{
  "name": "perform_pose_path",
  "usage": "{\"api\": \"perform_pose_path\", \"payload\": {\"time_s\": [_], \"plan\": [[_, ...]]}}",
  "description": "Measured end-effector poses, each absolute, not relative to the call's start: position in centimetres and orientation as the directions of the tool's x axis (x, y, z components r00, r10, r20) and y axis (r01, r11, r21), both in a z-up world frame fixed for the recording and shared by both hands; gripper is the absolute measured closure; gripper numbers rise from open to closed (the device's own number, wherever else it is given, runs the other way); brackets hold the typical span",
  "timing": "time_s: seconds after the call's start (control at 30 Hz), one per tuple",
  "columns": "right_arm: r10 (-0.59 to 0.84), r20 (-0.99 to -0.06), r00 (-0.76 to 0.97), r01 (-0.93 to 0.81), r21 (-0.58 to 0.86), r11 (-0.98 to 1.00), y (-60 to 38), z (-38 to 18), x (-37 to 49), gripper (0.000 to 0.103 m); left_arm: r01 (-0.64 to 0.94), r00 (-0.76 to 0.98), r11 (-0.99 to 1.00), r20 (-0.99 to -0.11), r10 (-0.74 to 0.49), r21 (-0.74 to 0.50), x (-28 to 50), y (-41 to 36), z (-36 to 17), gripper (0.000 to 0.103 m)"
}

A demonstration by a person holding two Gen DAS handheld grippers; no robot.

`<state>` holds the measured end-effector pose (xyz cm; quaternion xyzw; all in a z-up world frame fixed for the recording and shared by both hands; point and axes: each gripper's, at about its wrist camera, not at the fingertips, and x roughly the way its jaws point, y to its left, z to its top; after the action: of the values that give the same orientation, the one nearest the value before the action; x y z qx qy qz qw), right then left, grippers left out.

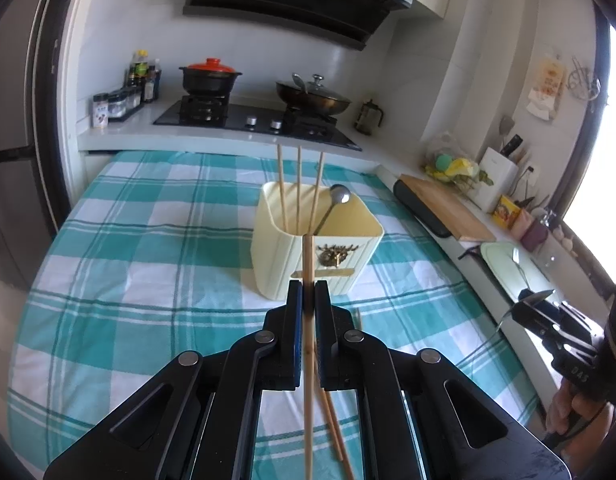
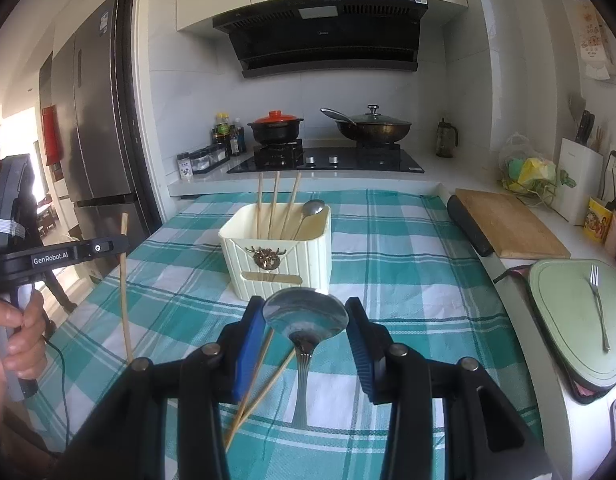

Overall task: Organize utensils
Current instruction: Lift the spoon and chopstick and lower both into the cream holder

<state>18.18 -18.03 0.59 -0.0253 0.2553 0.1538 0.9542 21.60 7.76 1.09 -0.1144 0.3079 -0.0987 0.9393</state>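
A cream utensil holder (image 1: pixel 319 248) stands on the checked cloth and holds three chopsticks and a metal spoon (image 1: pixel 339 194); it also shows in the right wrist view (image 2: pixel 280 256). My left gripper (image 1: pixel 308 292) is shut on a wooden chopstick (image 1: pixel 308 320), held upright just in front of the holder; that gripper also shows at the left of the right wrist view (image 2: pixel 122 246). My right gripper (image 2: pixel 306 314) is shut on the bowl of a metal spoon (image 2: pixel 306 312), short of the holder. Two loose chopsticks (image 2: pixel 260 380) lie on the cloth beneath.
A pale green tray (image 2: pixel 563 320) with a fork (image 2: pixel 597 304) sits at the right. A wooden cutting board (image 2: pixel 507 224) lies behind it. The stove with a pot and wok is at the back. A person stands at far left.
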Motion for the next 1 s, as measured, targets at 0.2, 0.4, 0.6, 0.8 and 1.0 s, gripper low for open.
{"api": "perform_pose_path", "payload": {"time_s": [0.2,0.4,0.6,0.8,1.0], "plan": [[0.279,-0.49,0.826,-0.309,0.02,0.951,-17.9,1.2,18.1,0.061,0.118,0.793,0.954,-0.553,-0.257,-0.274,21.6,7.7,1.3,0.1],[0.281,-0.49,0.825,-0.311,0.022,0.95,-17.9,1.5,18.3,0.061,0.123,0.797,0.955,-0.547,-0.257,-0.269,21.9,7.6,1.8,0.1],[0.29,-0.492,0.821,-0.321,0.023,0.947,-18.0,2.1,19.3,0.061,0.13,0.799,0.953,-0.54,-0.264,-0.274,22.6,7.9,2.7,0.1],[0.309,-0.495,0.812,-0.343,0.022,0.939,-17.9,3.3,21.5,0.061,0.136,0.814,0.951,-0.516,-0.267,-0.277,24.2,8.5,4.8,0.1],[0.326,-0.478,0.815,-0.359,0.025,0.933,-17.9,6.1,25.1,0.061,0.152,0.844,0.953,-0.468,-0.263,-0.263,26.9,8.6,8.4,0.1]]}}
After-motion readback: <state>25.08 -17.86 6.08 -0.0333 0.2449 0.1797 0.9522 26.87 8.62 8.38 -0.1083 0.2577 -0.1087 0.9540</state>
